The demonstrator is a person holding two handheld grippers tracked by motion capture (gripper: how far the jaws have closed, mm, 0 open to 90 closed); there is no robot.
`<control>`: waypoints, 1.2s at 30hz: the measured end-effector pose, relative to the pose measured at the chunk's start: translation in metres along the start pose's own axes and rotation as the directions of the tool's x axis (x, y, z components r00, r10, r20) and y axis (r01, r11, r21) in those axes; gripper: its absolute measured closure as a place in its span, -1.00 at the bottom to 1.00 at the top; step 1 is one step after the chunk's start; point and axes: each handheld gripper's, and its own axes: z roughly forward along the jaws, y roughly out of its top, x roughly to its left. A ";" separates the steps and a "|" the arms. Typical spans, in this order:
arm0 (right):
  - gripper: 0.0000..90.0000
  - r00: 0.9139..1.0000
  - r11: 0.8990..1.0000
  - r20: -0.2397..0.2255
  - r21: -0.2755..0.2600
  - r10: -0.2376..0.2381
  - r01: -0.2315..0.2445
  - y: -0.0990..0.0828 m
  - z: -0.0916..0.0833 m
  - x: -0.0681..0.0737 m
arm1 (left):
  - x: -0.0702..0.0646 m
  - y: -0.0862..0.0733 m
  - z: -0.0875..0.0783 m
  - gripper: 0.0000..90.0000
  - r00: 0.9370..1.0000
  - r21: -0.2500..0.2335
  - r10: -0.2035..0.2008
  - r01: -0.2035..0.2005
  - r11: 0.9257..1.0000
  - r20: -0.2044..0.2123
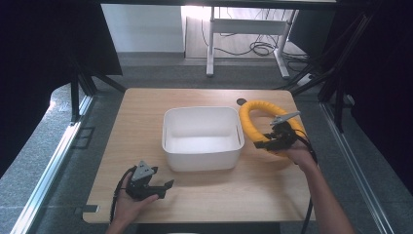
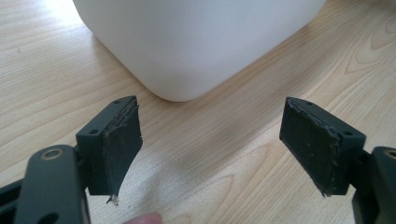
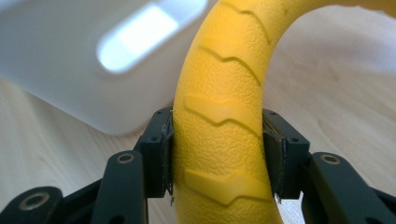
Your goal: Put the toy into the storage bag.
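Grey floor surrounds my wooden bench [image 1: 204, 190], with a white desk frame [image 1: 246, 29] and loose cables beyond its far edge. At the bench's middle sits a white plastic tub [image 1: 202, 138]. My right gripper [image 1: 267, 144] is pinching a yellow ridged ring [image 1: 253, 119] just beside the tub's right wall, toward the bench's right edge; in the right gripper view both pads press the ring's [image 3: 224, 126] sides, its raised chevron treads running between them. I hold that hand [image 1: 301, 155] low, forearm coming in from the near right corner. My left gripper [image 1: 165, 187] rests near the front edge, left of centre, its jaws spread wide around nothing, pointing at the tub's [image 2: 196, 46] near corner, hand [image 1: 130, 202] wrapped around its body.
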 end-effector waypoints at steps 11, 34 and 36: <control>0.13 0.996 0.977 -0.076 -0.202 0.053 -0.067 -0.005 -0.047 0.001 | 0.000 0.000 0.001 -0.54 1.000 0.002 -0.002 0.002 1.000 -0.001; 0.14 0.982 0.893 -0.191 -0.442 0.004 -0.089 -0.003 -0.107 0.033 | -0.001 0.001 0.001 -0.54 1.000 0.000 0.001 -0.001 1.000 -0.003; 0.14 0.982 0.888 -0.189 -0.454 -0.016 -0.073 0.001 -0.111 0.037 | -0.001 0.001 0.002 -0.54 1.000 0.000 0.000 0.000 1.000 -0.002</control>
